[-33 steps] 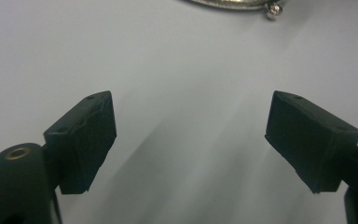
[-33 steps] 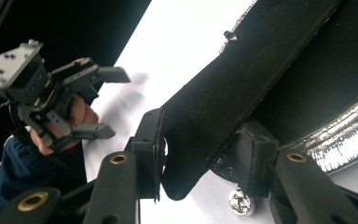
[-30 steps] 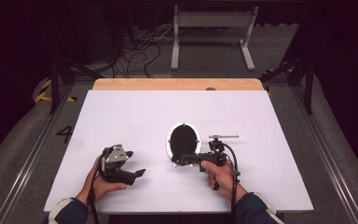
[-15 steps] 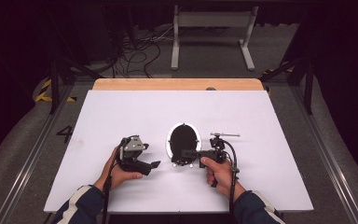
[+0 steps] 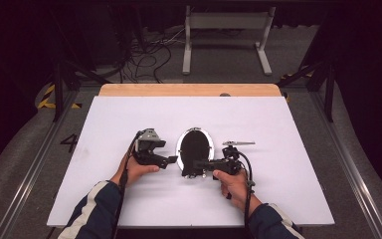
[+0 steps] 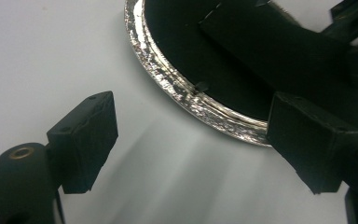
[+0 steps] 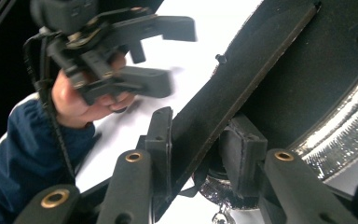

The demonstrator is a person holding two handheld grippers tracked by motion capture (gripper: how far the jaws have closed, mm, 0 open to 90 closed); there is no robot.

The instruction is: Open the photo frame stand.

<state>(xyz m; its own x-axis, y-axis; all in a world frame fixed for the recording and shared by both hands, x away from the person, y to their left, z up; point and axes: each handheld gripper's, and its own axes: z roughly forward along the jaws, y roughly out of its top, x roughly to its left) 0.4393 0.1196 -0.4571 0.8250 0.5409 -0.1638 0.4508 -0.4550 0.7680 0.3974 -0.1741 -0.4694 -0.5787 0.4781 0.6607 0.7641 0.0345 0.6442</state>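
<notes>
An oval frame [image 5: 195,144] with a silver rim [image 6: 186,95] and a black back lies flat on the white table. A black stand flap [image 7: 242,79] rises from its back. My right gripper [image 5: 195,167] reaches in from the frame's near side. Its jaws have just been closing, and its pads [image 7: 161,140] now press on the flap from both sides. My left gripper [image 5: 171,160] hovers just left of the rim, jaws wide apart [image 6: 191,149] with only table between them. The right gripper view catches that left gripper [image 7: 154,56] in a hand.
The white table board [image 5: 288,164] ends at a wooden strip [image 5: 189,90] along the back. A metal stand [image 5: 226,20] and loose cables [image 5: 144,55] lie on the dark floor behind. Rails run along both sides of the table.
My left hand and its gripper have slid right across the table, from well left of the oval frame to just beside its rim. The right hand has stayed put.
</notes>
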